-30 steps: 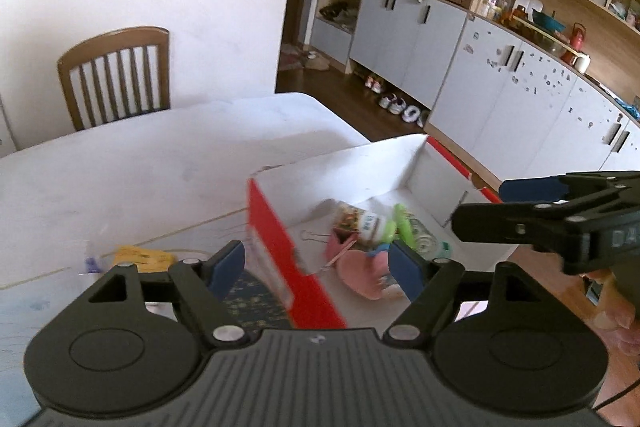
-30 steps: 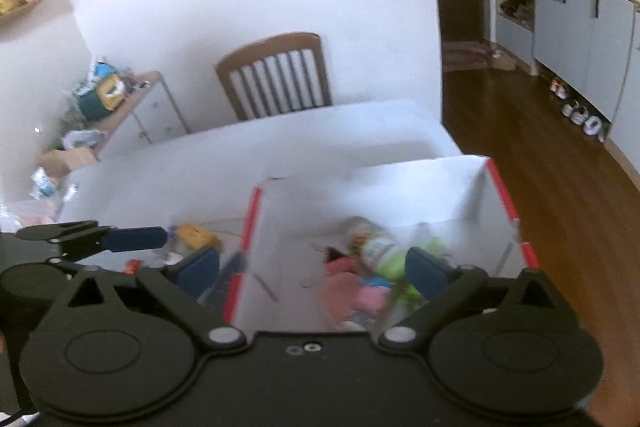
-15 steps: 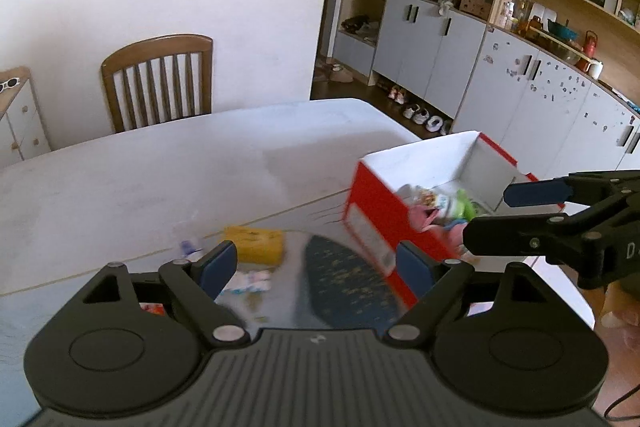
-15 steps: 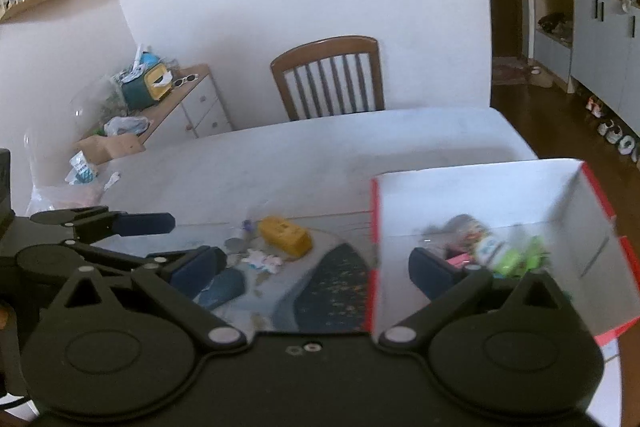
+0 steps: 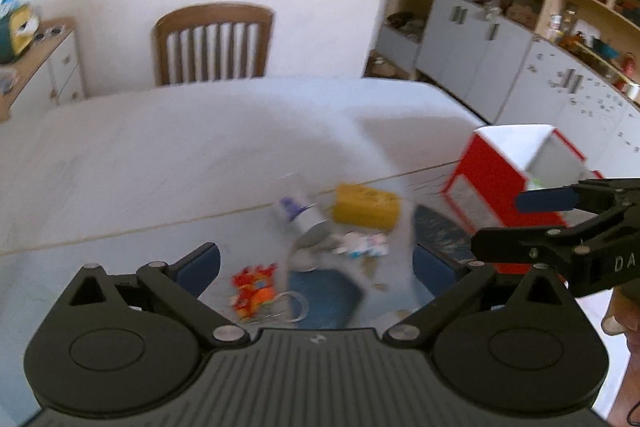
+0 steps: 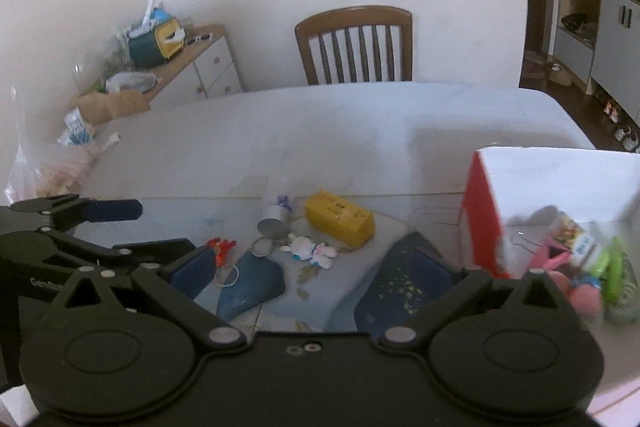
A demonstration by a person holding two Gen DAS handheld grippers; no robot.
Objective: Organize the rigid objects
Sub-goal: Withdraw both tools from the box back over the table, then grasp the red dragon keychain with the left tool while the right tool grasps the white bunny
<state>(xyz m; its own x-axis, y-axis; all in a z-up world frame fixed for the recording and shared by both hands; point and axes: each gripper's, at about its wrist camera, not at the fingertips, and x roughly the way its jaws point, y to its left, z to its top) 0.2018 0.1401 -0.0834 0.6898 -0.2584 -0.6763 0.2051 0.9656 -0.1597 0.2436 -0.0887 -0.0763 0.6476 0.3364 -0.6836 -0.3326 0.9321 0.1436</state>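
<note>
**Inspector:** State of the jaws, both tools.

**Assistant:** Left gripper [image 5: 316,265]: fingers spread wide, nothing between them. Right gripper [image 6: 320,267]: likewise spread and empty. Neither touches an item.

**Inspector:** Where do the loose items lie? Use the red box [image 6: 482,211] as reference.

**Assistant:** All lie on the table [image 6: 320,131], to the left of the box's red side wall. Nearest the box is the yellow block [image 6: 340,223], its long axis running diagonally, far-left to near-right. Just left of it, a small tin [image 6: 274,221] lies on its side, mouth toward the cameras. Nearer the cameras than the block is a white rabbit charm [image 6: 310,249]; farther left, a red-orange toy [image 5: 254,285] with a wire ring [image 6: 228,275] beside it. The box already holds several pieces, among them a pink item [image 6: 576,287].

**Inspector:** Which tool is better placed?

**Assistant:** In my judgement, the left. The red-orange toy sits just ahead of its fingers, slightly left of centre, with the charm and block beyond. The right gripper hangs closer to the box.

**Inspector:** Clearance?

**Assistant:** Open table beyond the cluster. The items lie close together, so closing on one could nudge a neighbour. The box wall stands upright and must be cleared from above. The left view is blurred, so fine contacts cannot be confirmed.
</note>
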